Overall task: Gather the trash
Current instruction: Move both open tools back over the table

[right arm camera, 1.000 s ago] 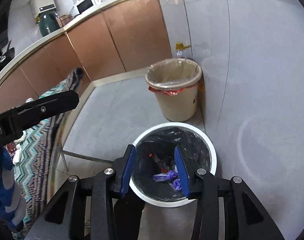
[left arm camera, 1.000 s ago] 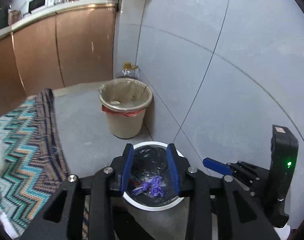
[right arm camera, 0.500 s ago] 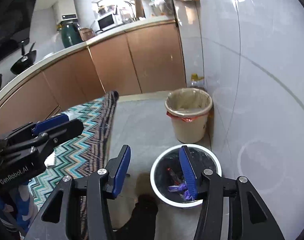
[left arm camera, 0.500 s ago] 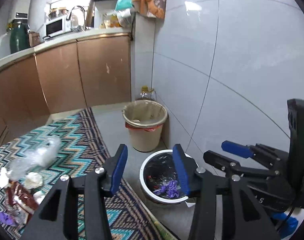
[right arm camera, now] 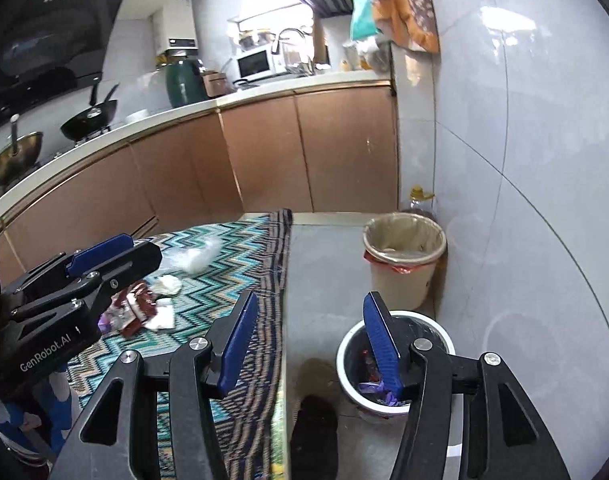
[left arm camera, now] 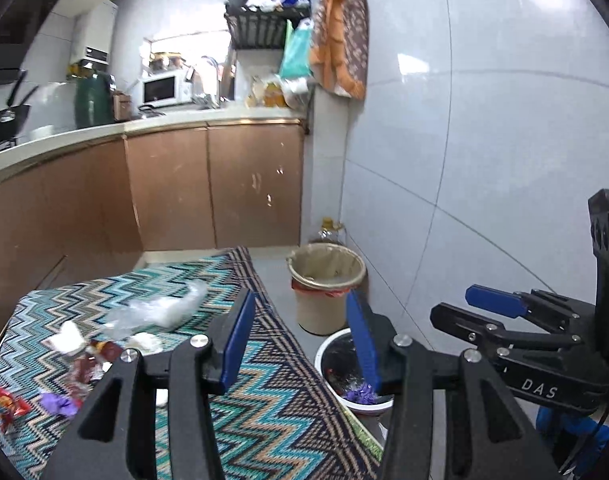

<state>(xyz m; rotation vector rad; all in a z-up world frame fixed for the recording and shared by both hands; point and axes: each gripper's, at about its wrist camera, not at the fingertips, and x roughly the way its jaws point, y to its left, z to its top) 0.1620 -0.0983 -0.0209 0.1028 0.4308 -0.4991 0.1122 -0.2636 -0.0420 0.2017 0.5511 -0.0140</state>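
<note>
My left gripper (left arm camera: 300,340) is open and empty, above the right edge of a table with a zigzag cloth (left arm camera: 264,400). Trash lies on the cloth at the left: a clear plastic bag (left arm camera: 156,312), white paper scraps (left arm camera: 66,338), brown wrappers (left arm camera: 88,364), a purple wrapper (left arm camera: 56,402) and a red one (left arm camera: 2,400). A white bin with a black liner (left arm camera: 336,360) stands on the floor right of the table, with purple trash (left arm camera: 360,394) inside. My right gripper (right arm camera: 310,334) is open and empty, over the table edge beside the same bin (right arm camera: 396,360). The trash pile (right arm camera: 144,304) shows at its left.
A beige bin (left arm camera: 324,292) with a red-edged liner stands by the tiled wall (left arm camera: 464,160), an oil bottle (left arm camera: 328,232) behind it. Brown kitchen cabinets (left arm camera: 184,192) run along the back. A dark shoe (right arm camera: 314,436) is on the floor near the white bin.
Both grippers have risen and pulled back from over the white bin, and their jaws have opened wider. The table and its trash have come into view.
</note>
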